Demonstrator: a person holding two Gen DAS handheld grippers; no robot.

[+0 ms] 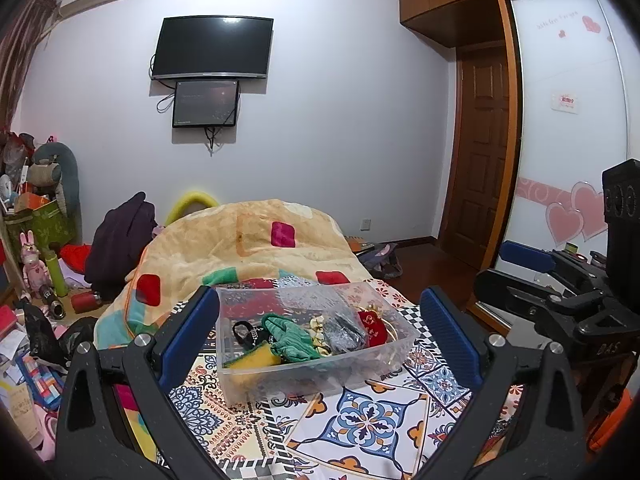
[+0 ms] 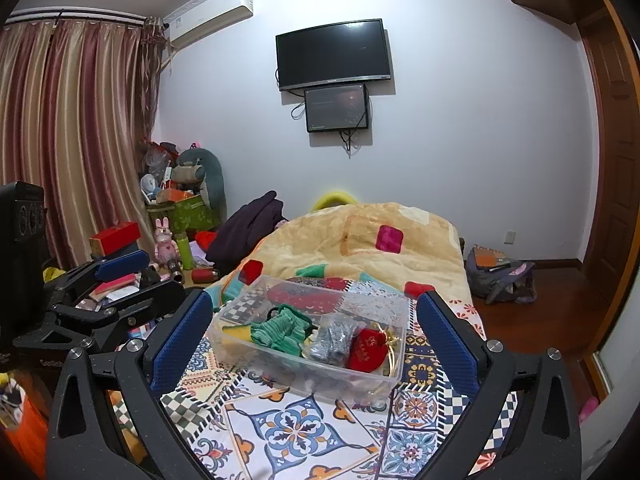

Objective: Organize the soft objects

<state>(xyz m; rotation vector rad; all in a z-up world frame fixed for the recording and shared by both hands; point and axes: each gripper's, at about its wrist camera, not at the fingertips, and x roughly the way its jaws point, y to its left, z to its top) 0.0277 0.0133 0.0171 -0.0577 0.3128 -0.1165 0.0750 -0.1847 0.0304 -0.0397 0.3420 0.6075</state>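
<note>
In clear bin [image 1: 240, 384] on bed: green cloth [image 1: 290, 338], red pouch [image 2: 366, 350]; grey bundle [image 2: 336, 340] indistinct. Both grippers [image 1: 320, 332] [image 2: 316, 336] spread, empty.

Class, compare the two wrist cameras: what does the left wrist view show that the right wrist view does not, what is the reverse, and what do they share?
Only the left wrist view shows the wardrobe's sliding door with pink hearts. Only the right wrist view shows the striped curtains. Both show the clear plastic box on the patterned bedspread, the green cloth and red pouch in it, the wall television, and an open gripper: left gripper, right gripper.
</note>
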